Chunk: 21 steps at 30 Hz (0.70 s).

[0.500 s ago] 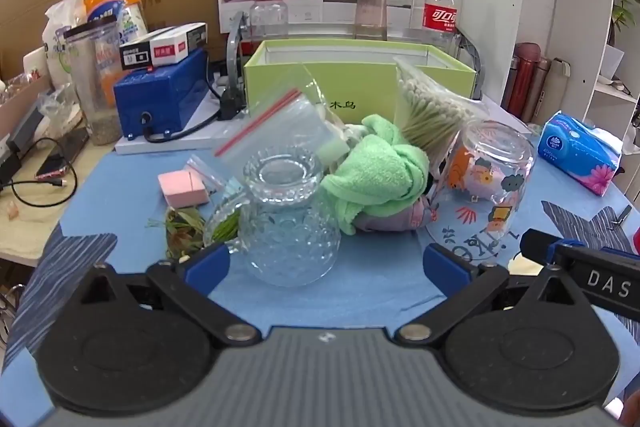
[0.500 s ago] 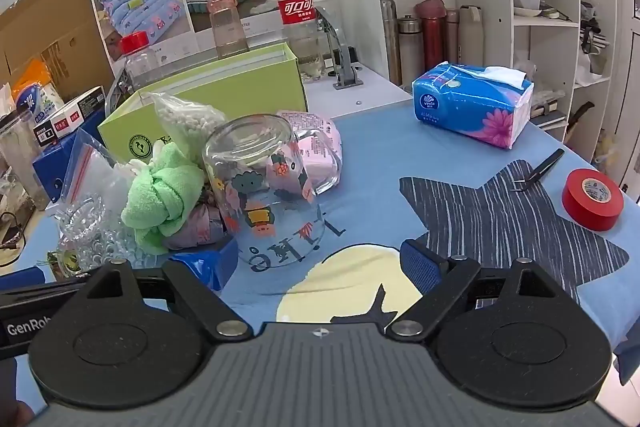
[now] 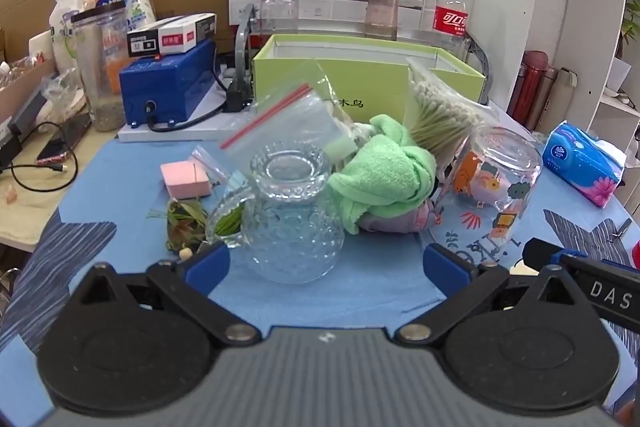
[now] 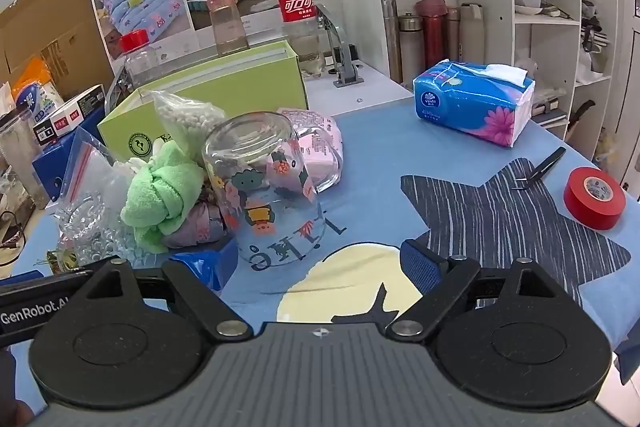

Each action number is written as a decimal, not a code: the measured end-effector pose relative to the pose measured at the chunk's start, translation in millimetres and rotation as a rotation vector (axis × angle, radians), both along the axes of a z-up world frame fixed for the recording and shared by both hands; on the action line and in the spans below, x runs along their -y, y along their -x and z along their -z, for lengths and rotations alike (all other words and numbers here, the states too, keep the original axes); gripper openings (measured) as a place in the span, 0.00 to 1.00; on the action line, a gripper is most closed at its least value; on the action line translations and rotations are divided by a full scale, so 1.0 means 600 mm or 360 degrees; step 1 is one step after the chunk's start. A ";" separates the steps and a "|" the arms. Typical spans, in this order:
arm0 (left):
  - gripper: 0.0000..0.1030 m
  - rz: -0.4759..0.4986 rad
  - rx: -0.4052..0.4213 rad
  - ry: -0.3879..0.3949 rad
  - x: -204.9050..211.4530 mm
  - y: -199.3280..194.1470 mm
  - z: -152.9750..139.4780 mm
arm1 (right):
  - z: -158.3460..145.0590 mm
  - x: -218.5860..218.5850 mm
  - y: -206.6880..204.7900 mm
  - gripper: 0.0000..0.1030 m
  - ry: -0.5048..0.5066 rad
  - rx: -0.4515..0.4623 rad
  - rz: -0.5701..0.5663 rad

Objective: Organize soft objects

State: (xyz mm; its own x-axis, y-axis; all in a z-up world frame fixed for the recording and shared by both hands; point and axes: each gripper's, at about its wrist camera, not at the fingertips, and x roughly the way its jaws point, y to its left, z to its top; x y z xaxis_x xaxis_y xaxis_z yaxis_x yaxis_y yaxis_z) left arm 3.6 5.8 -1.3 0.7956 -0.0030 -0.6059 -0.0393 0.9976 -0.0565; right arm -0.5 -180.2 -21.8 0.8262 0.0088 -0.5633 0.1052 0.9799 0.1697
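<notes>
Both tools are spread wide and hold nothing: the left tool (image 3: pixel 326 261) just before the green towel (image 3: pixel 384 175), the right tool (image 4: pixel 320 263) right of it.

We see the towel (image 3: pixel 382 175) lying on the tablecloth (image 3: pixel 372 287) between the bumpy glass pitcher (image 3: pixel 294 223) on its left and the printed glass mug (image 3: pixel 494 183) on its right. Behind them stands the open box (image 3: pixel 368 83); the tissue pack (image 4: pixel 474 103) lies far right.
</notes>
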 end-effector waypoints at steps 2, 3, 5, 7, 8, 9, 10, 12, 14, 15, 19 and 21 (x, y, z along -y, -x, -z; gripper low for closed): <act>1.00 0.0003 0.0001 0.0005 -0.001 0.000 0.000 | 0.000 0.001 0.002 0.73 0.0001 0.0000 -0.0001; 1.00 0.0001 0.0002 0.0005 -0.001 0.000 0.000 | -0.001 0.001 0.003 0.73 0.0002 0.0001 -0.0002; 1.00 0.0002 0.0002 0.0005 -0.001 0.000 0.000 | 0.000 0.001 0.002 0.73 0.0006 0.0002 -0.0008; 1.00 0.0001 0.0001 0.0007 -0.001 0.000 -0.001 | 0.001 0.000 0.002 0.73 0.0009 0.0000 -0.0013; 1.00 0.0001 0.0000 0.0007 -0.001 0.000 -0.001 | 0.001 -0.001 0.002 0.73 0.0011 0.0000 -0.0014; 1.00 -0.0001 0.0002 0.0007 -0.001 0.000 0.000 | 0.000 -0.002 0.002 0.73 0.0013 -0.0002 -0.0017; 1.00 -0.0001 0.0003 0.0009 -0.002 0.000 -0.001 | 0.000 -0.003 0.001 0.73 0.0015 -0.0004 -0.0020; 1.00 -0.0002 0.0005 0.0010 -0.003 0.000 -0.001 | 0.000 -0.004 0.001 0.73 0.0019 -0.0006 -0.0024; 1.00 -0.0003 0.0003 0.0014 -0.004 -0.001 -0.001 | 0.000 -0.005 0.001 0.73 0.0022 -0.0007 -0.0027; 1.00 -0.0004 0.0001 0.0017 -0.005 -0.001 -0.001 | 0.000 -0.006 0.000 0.73 0.0023 -0.0008 -0.0028; 1.00 0.0001 -0.0003 0.0024 -0.006 -0.002 0.000 | 0.000 -0.008 0.000 0.73 0.0028 -0.0011 -0.0034; 1.00 0.0005 -0.0001 0.0019 -0.005 -0.001 0.000 | 0.001 -0.009 -0.001 0.73 0.0029 -0.0015 -0.0036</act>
State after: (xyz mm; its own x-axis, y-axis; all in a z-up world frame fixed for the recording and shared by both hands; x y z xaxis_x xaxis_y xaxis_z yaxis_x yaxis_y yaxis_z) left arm 4.3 8.7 -1.6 0.7953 -0.0124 -0.6061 -0.0365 0.9970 -0.0682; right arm -0.2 -174.5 -22.2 0.8205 0.0174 -0.5714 0.0842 0.9850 0.1509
